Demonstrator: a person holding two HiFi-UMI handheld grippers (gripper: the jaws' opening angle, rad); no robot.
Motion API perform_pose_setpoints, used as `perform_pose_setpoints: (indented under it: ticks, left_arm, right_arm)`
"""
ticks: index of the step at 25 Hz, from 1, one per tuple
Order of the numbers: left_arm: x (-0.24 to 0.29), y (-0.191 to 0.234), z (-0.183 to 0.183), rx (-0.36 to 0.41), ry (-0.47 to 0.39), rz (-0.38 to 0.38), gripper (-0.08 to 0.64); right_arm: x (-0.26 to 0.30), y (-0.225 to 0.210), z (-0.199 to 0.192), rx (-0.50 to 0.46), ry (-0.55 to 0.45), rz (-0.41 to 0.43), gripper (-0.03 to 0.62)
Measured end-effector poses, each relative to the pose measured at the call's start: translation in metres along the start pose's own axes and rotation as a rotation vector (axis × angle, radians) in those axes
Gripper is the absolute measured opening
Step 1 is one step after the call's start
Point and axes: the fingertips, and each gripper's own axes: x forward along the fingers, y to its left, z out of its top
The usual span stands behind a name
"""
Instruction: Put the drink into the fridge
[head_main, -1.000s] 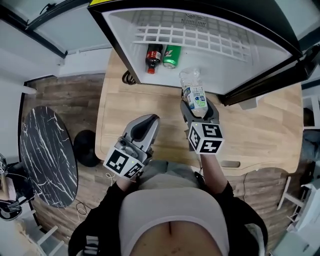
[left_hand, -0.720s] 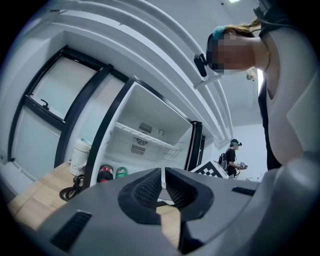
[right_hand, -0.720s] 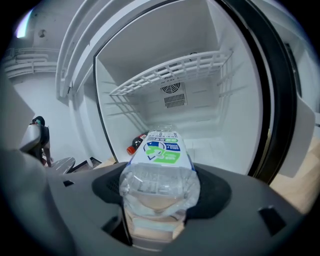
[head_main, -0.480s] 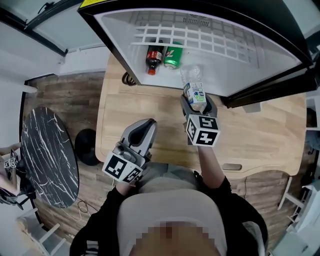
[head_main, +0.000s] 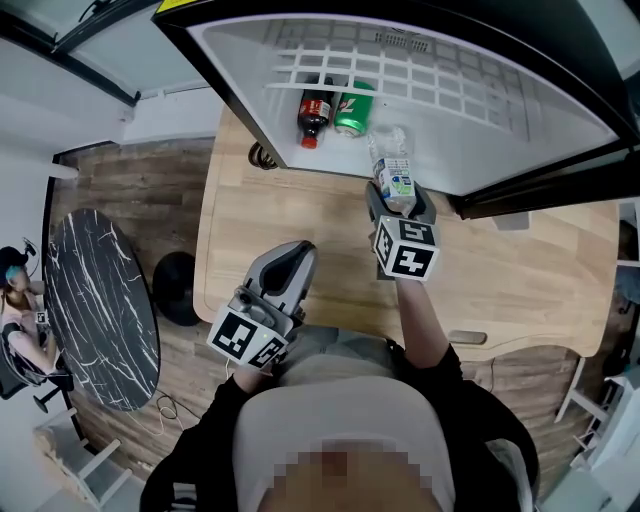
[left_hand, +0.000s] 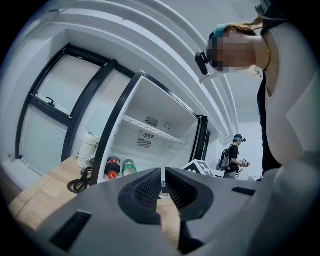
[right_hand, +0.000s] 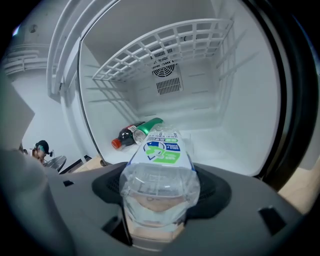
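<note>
Now, water bottle (right_hand: 159, 170) clamped in right claw (right_hand: 160, 200)

Clear bottle (right_hand: 159, 167), blue-and-green label; white fridge (right_hand: 240, 100); green can (head_main: 352, 110); black white-veined table (head_main: 95, 300).

Ahead of the right gripper (right_hand: 159, 195) and its clamped water bottle (right_hand: 161, 150), the fridge floor (right_hand: 235, 145) lies bare through to the right wall. A cola bottle (right_hand: 125, 136) and a green drink (right_hand: 149, 125) lie by the left wall. A wire shelf (right_hand: 165, 47) spans overhead.
</note>
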Motion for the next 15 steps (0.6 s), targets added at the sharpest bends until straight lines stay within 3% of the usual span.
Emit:
perform_pose_setpoints:
  ticks: [15]
  left_arm:
    - [-0.001, 0.007, -0.002, -0.019, 0.01, 0.022, 0.029]
  right_arm:
    - [0.03, -0.005, 0.007, -0.05, -0.015, -0.072, 0.342]
